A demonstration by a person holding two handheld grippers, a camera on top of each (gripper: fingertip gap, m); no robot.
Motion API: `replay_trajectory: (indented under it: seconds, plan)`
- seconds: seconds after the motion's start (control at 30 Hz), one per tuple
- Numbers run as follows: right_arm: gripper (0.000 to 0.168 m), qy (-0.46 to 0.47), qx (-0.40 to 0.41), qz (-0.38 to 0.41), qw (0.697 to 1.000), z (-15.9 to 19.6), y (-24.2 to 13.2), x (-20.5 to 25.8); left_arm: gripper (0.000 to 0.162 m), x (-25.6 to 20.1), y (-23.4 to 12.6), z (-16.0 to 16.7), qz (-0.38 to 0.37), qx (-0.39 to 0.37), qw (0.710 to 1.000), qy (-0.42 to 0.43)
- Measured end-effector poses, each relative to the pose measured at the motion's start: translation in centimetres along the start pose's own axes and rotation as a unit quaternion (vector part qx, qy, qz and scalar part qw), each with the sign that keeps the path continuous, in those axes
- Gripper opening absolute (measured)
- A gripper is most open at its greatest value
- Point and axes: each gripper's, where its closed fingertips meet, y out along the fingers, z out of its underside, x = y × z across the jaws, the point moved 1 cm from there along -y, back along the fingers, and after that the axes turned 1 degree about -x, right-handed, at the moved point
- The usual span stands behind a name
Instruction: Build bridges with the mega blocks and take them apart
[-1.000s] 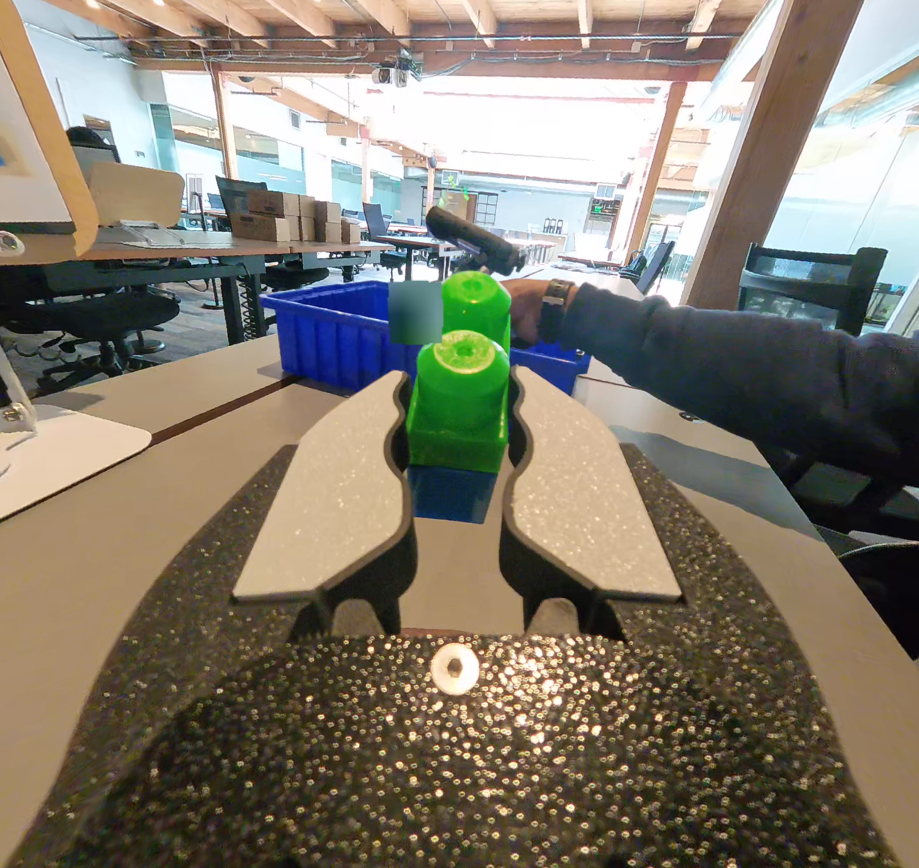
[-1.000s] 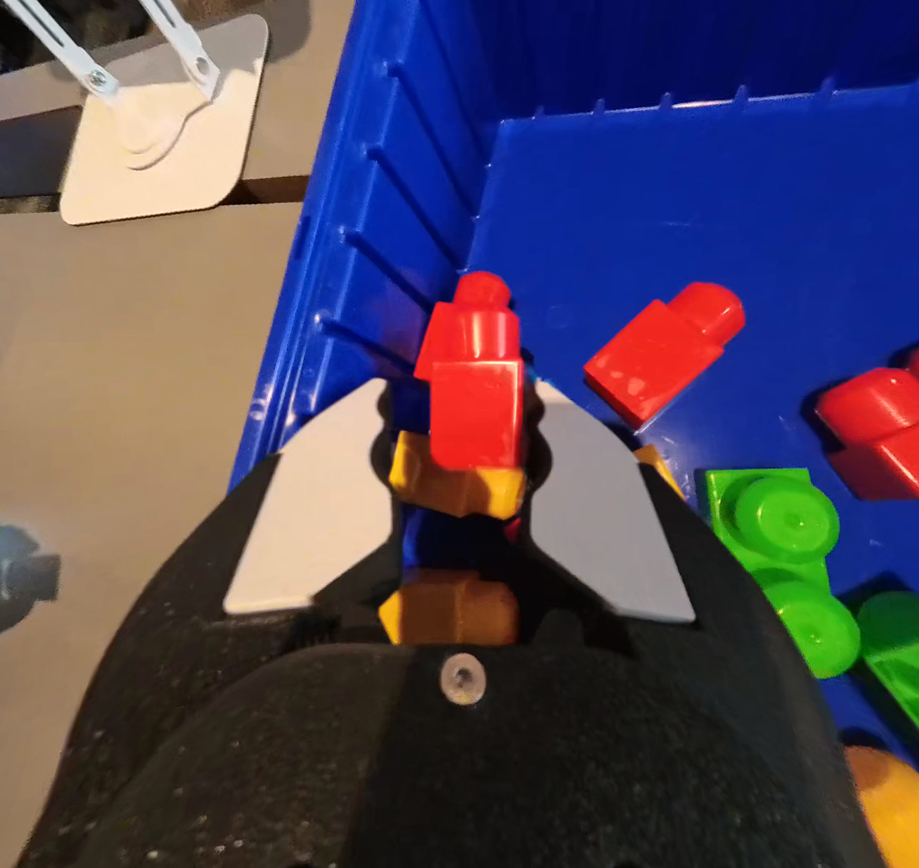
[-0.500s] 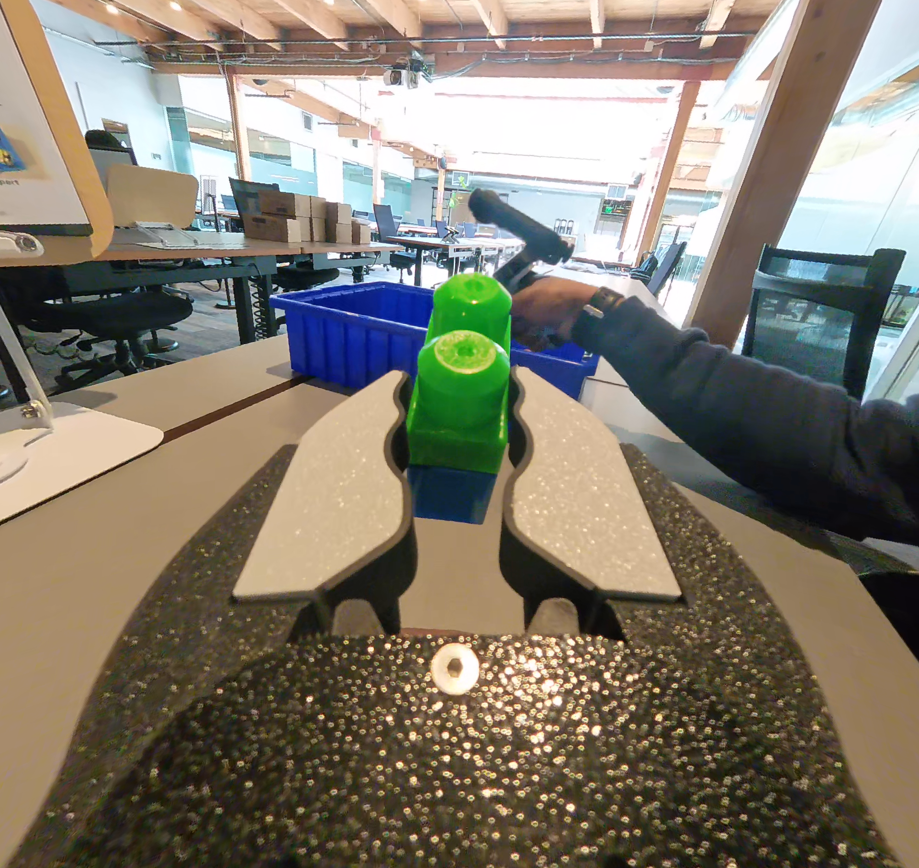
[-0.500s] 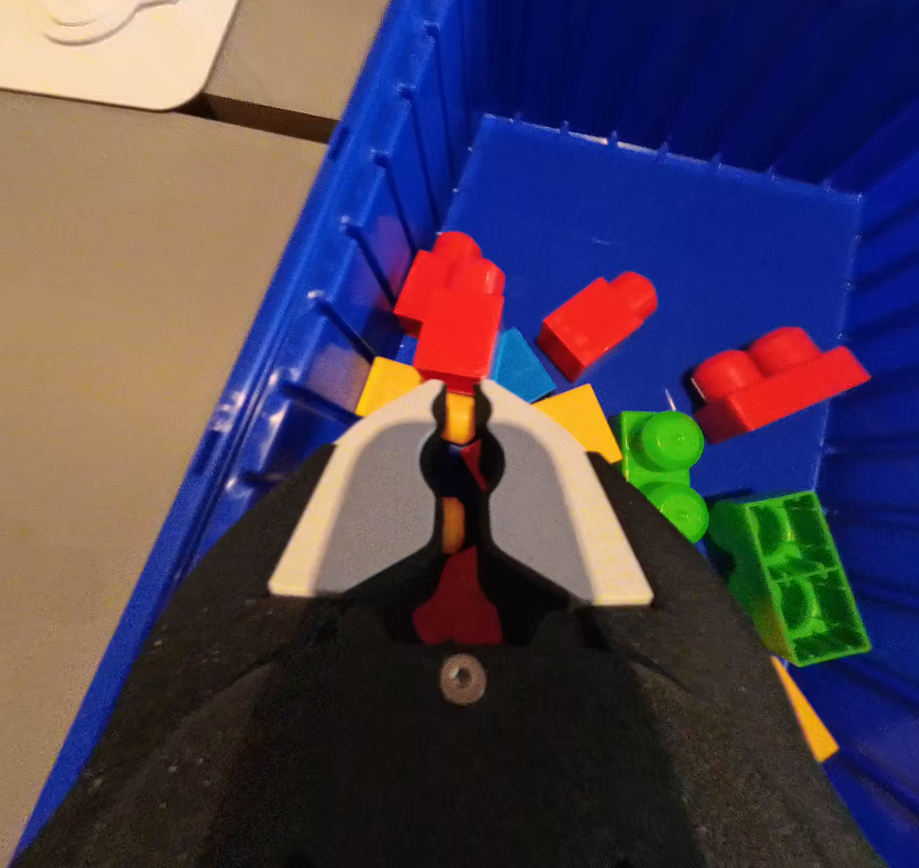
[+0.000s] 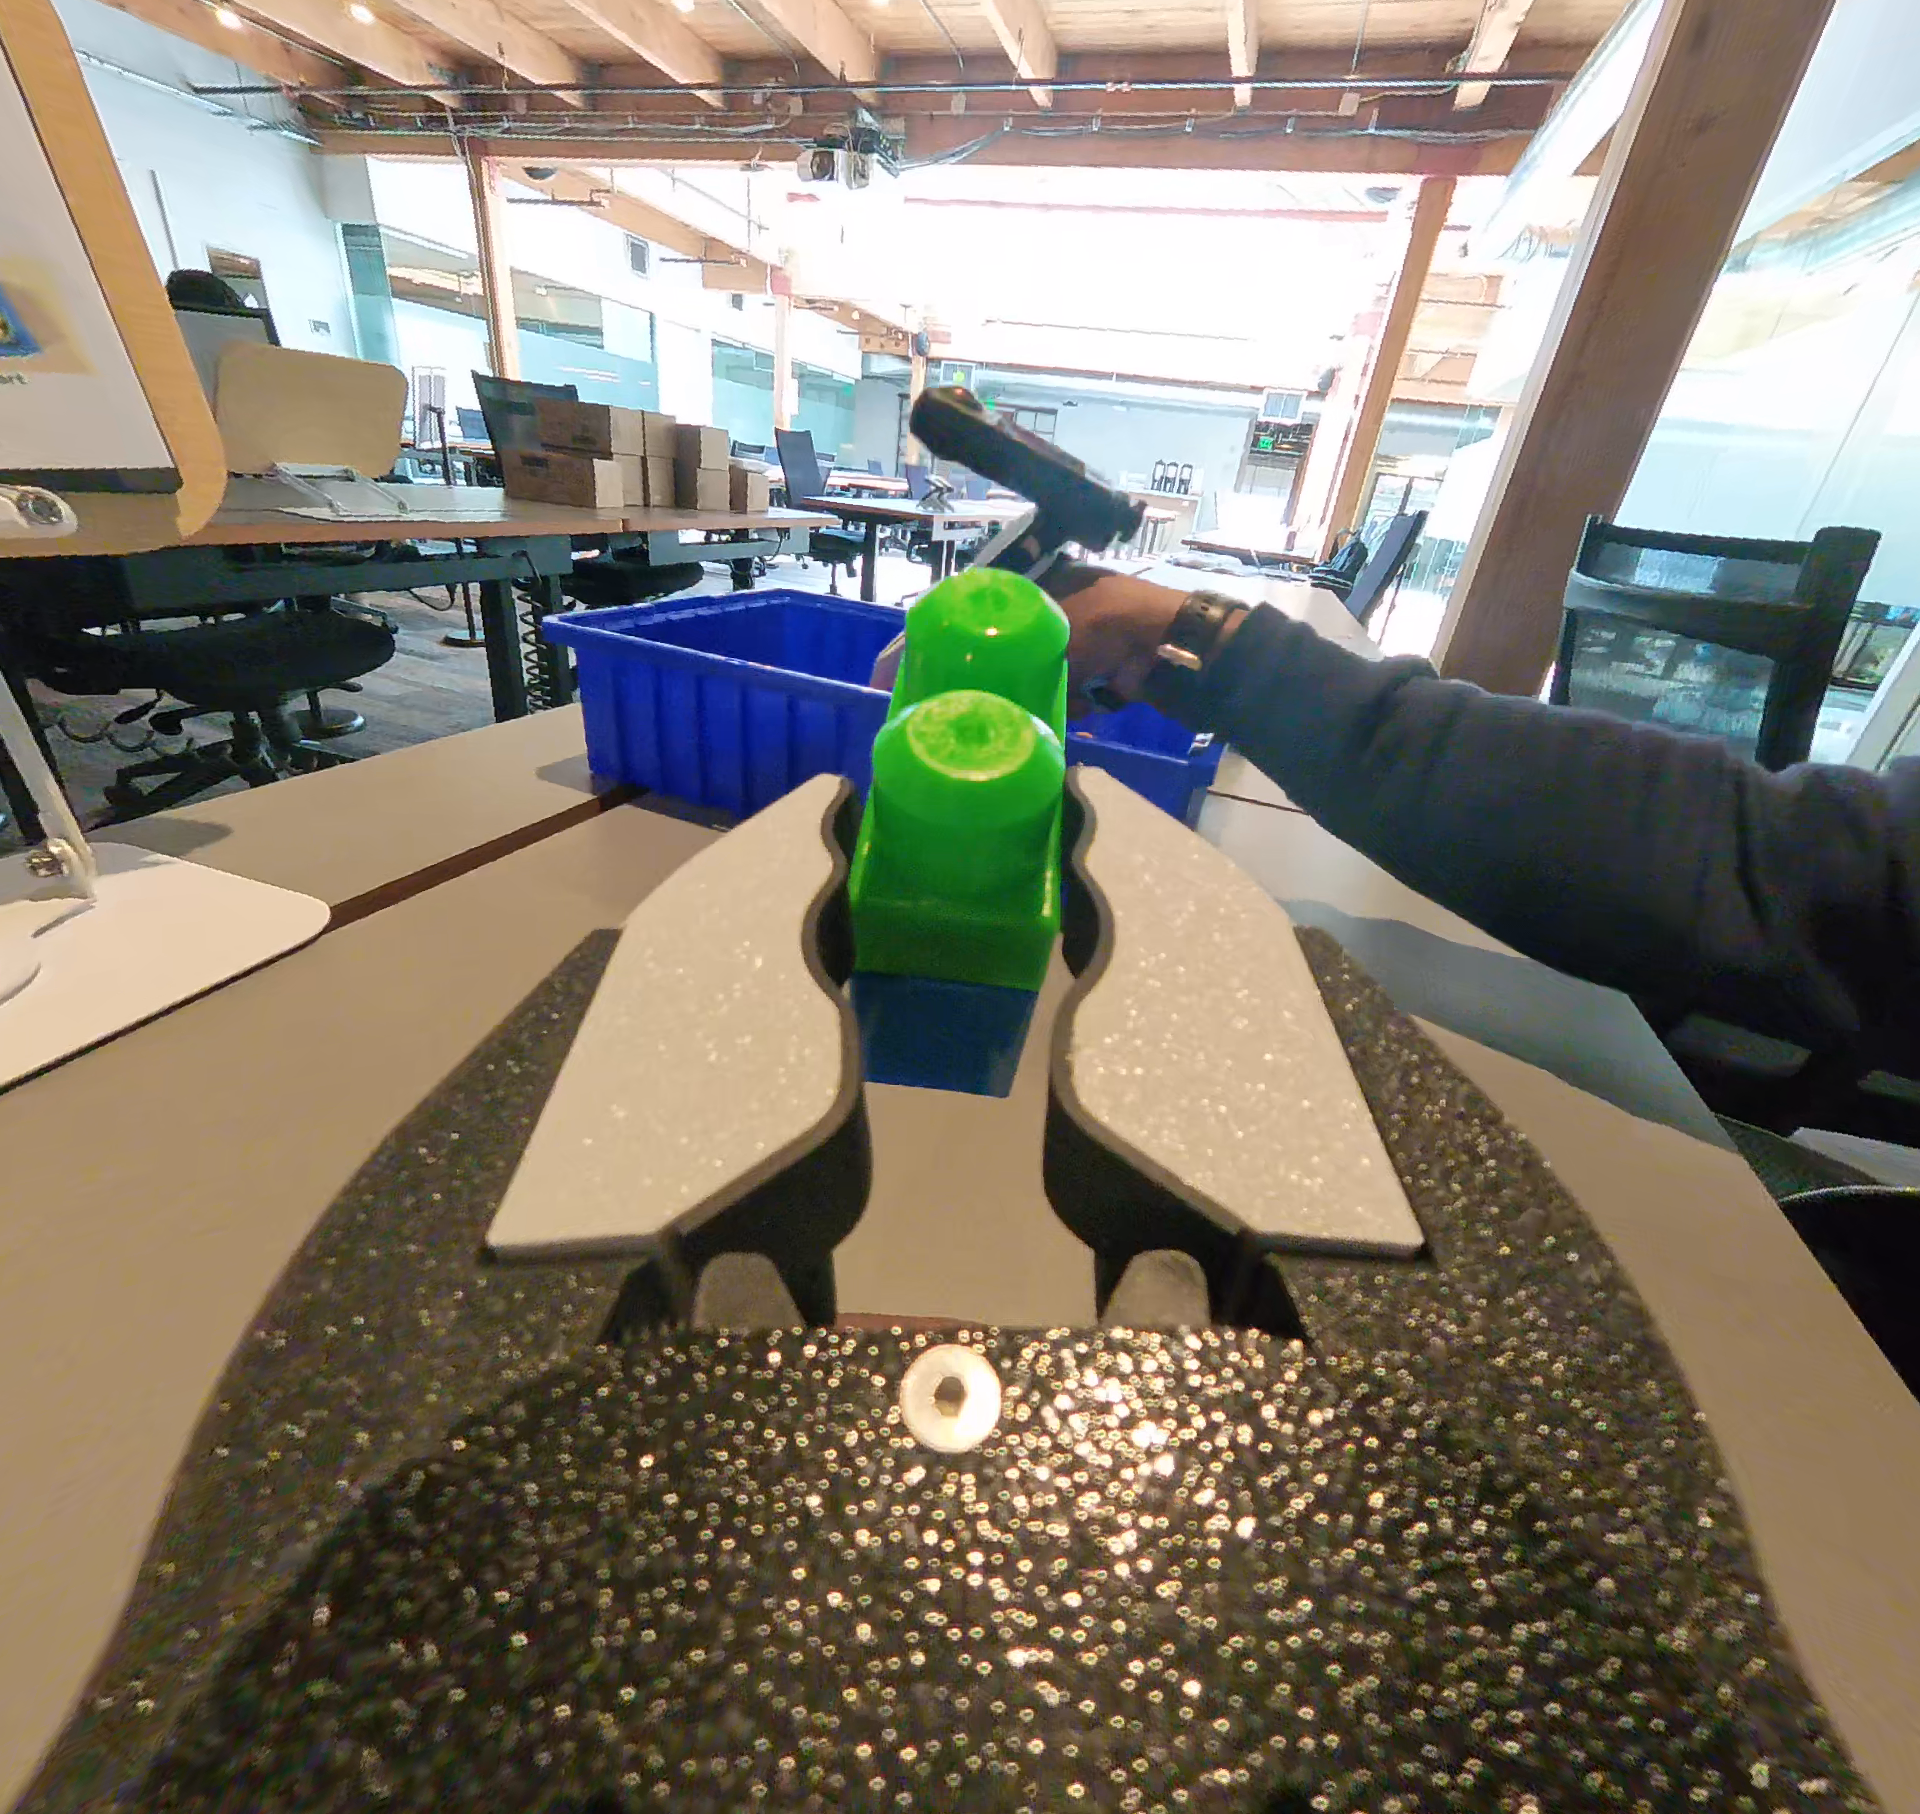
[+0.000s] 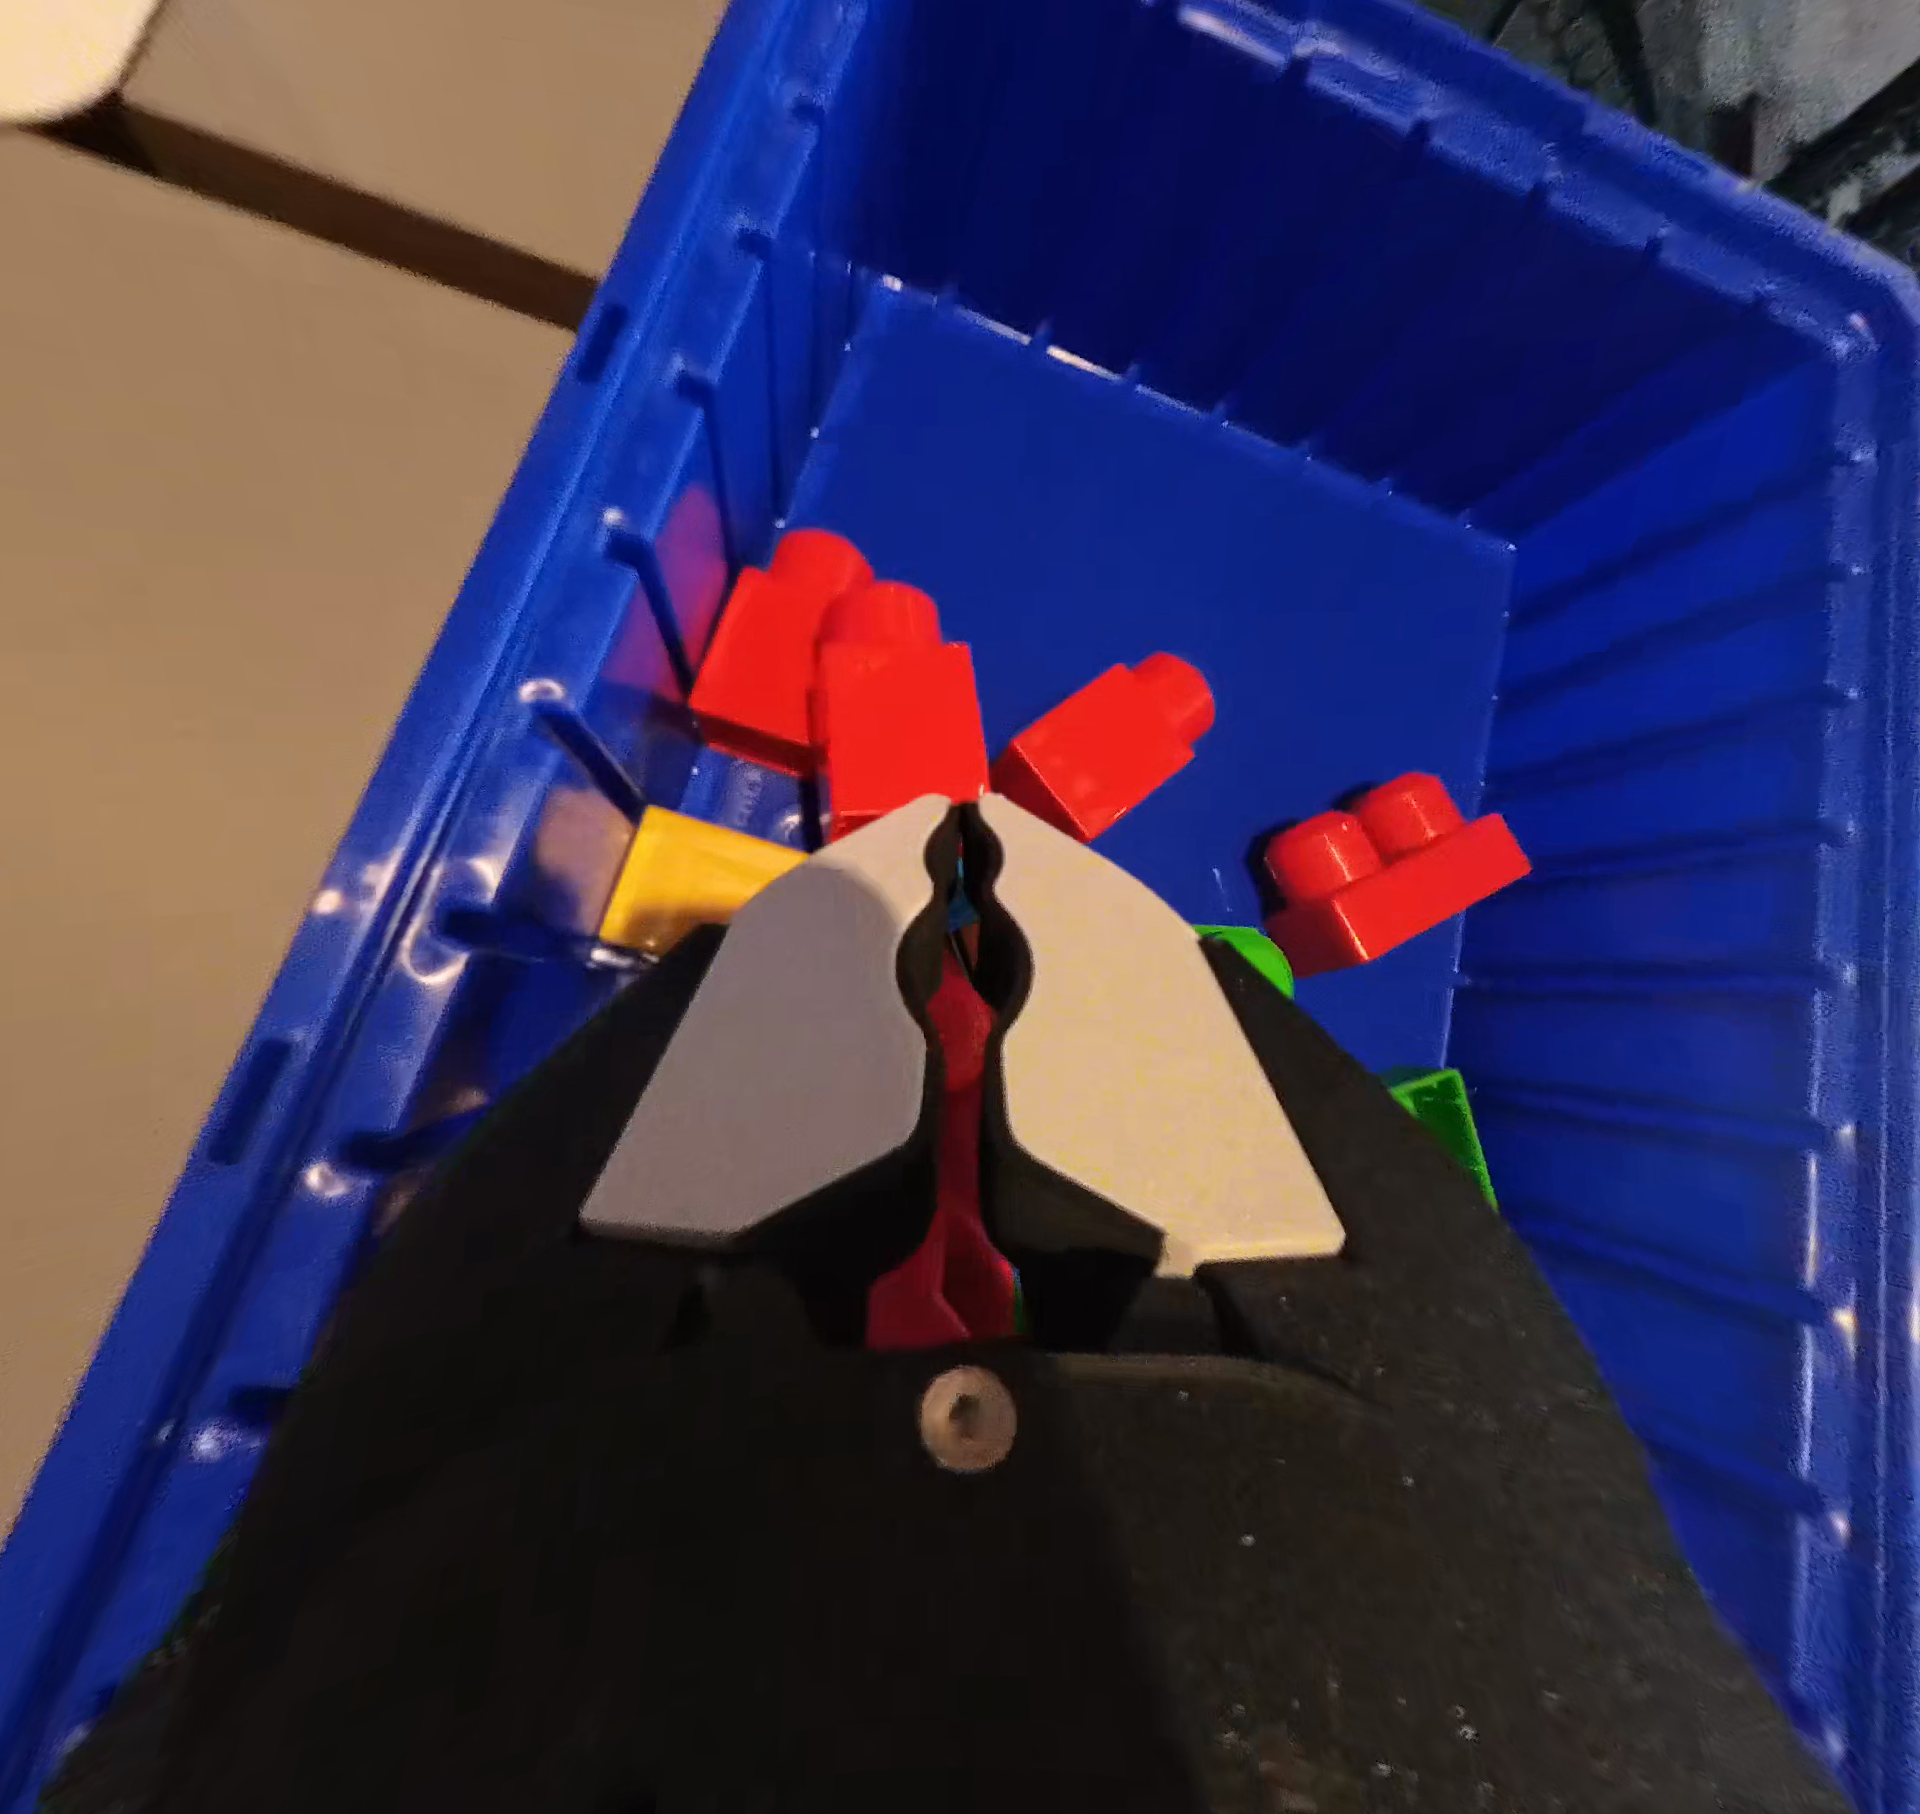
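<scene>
My left gripper is shut on a green two-stud block that sits on top of a blue block on the grey table. My right gripper is shut with nothing between its tips, above the blue bin. Below it lie several red blocks, a red two-stud block, a yellow block and a green block. In the left wrist view the bin stands behind the green block, and the right gripper's handle shows over it.
A person's dark sleeve reaches across the right side of the table to the bin. A white stand base lies on the table at the left. A seam crosses the tabletop. Office desks and chairs stand beyond. There is about 40 centimetres between the tips of the two grippers.
My right gripper let go of a red block into the bin, closed, and rose and tilted back above the blocks. My left gripper kept hold of the green block and barely moved.
</scene>
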Motion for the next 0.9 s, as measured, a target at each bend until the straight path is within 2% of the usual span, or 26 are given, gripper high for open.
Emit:
replay_trajectory:
  seconds: [0.2, 0.3, 0.43, 0.5, 0.6, 0.67, 0.77, 0.8, 0.83, 0.87, 0.9]
  plan:
    - [0.001, -0.003, -0.016, -0.057, 0.998, 0.3, -1.6, 2.4, 0.035, -0.3, 0.2, 0.1, 0.008, -0.005, 1.0, -0.014]
    - [0.002, -0.057, -0.111, -0.091, 0.988, -2.1, -5.3, 6.4, 0.035, -0.6, 0.1, -0.7, 0.024, -0.035, 0.998, -0.048]
    - [0.028, -0.214, -0.201, -0.173, 0.94, -4.1, -12.5, 16.7, 0.036, -0.7, -0.1, -1.8, 0.045, -0.081, 0.991, -0.102]
    - [0.036, -0.25, -0.225, -0.265, 0.904, -2.9, -15.3, 23.2, 0.036, -0.9, -0.2, -2.0, 0.058, -0.095, 0.986, -0.123]
    - [0.058, -0.225, -0.203, -0.4, 0.865, -0.6, -16.6, 30.4, 0.036, -1.2, -0.2, -2.1, 0.08, -0.108, 0.979, -0.152]
    - [0.065, -0.212, -0.184, -0.439, 0.854, 0.3, -16.1, 32.8, 0.036, -1.6, -0.1, -1.9, 0.101, -0.106, 0.974, -0.172]
    - [0.076, -0.166, -0.197, -0.514, 0.818, 0.2, -17.0, 34.9, 0.035, -2.4, 0.4, -1.1, 0.12, -0.081, 0.973, -0.178]
    - [0.072, -0.152, -0.196, -0.532, 0.81, 0.2, -17.3, 35.2, 0.035, -2.7, 0.6, -0.9, 0.128, -0.072, 0.973, -0.177]
    - [0.06, -0.145, -0.196, -0.544, 0.803, 0.2, -17.4, 35.4, 0.035, -3.1, 0.8, -0.7, 0.136, -0.064, 0.973, -0.175]
    - [0.039, -0.148, -0.199, -0.55, 0.798, 0.3, -17.5, 35.5, 0.036, -3.4, 1.0, -0.6, 0.142, -0.059, 0.973, -0.174]
    - [0.037, -0.155, -0.203, -0.546, 0.798, 0.4, -17.4, 35.4, 0.036, -3.4, 1.1, -0.5, 0.138, -0.055, 0.974, -0.17]
